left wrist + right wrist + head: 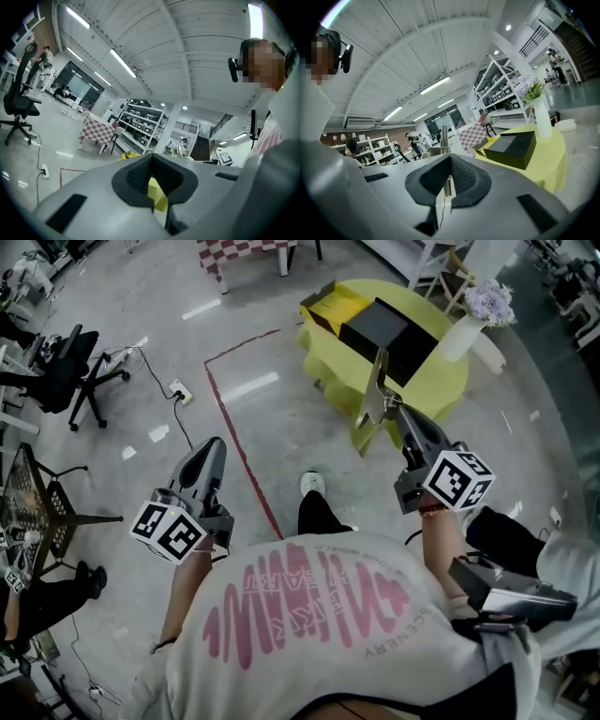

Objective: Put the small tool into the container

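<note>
The left gripper (214, 448) has its jaws brought together with nothing between them. The right gripper (397, 414) has its jaws clamped on the one small tool (377, 388), a flat metal piece standing up past the jaw tips. Beyond the right jaws, the round yellow worktop (445, 385) carries one black box (389, 334), one yellow box (328, 306) and one white vase (457, 337) of flowers.

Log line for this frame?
left gripper: shut, empty | right gripper: shut on small tool | tool not yet in black box
</note>
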Action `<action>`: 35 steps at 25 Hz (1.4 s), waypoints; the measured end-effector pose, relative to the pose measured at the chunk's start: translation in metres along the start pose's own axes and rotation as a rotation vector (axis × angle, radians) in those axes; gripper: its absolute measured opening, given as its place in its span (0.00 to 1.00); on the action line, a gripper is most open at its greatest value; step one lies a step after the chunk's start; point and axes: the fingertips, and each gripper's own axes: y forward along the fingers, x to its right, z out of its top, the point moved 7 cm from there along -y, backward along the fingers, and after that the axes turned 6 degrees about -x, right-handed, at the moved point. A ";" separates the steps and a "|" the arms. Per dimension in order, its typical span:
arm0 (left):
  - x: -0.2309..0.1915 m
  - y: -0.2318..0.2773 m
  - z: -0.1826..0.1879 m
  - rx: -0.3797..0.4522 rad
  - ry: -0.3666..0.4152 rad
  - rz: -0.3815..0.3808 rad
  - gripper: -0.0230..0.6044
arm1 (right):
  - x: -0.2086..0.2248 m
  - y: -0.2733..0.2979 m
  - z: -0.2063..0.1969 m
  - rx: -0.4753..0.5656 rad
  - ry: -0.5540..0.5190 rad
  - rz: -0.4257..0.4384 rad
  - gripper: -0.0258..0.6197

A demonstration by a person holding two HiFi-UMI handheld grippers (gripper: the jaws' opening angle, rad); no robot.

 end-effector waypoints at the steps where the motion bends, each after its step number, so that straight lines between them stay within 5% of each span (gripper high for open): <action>1: -0.005 0.008 0.004 -0.001 0.002 0.005 0.05 | 0.006 0.010 0.007 0.003 0.002 0.002 0.05; 21: -0.099 0.191 0.095 0.066 0.033 0.026 0.05 | 0.119 0.190 0.140 0.025 -0.026 0.036 0.05; 29: -0.120 0.235 0.103 0.087 0.023 0.056 0.05 | 0.158 0.227 0.160 0.039 -0.015 0.029 0.05; 35: -0.132 0.247 0.091 0.006 -0.013 0.057 0.05 | 0.180 0.251 0.149 0.046 0.055 -0.012 0.05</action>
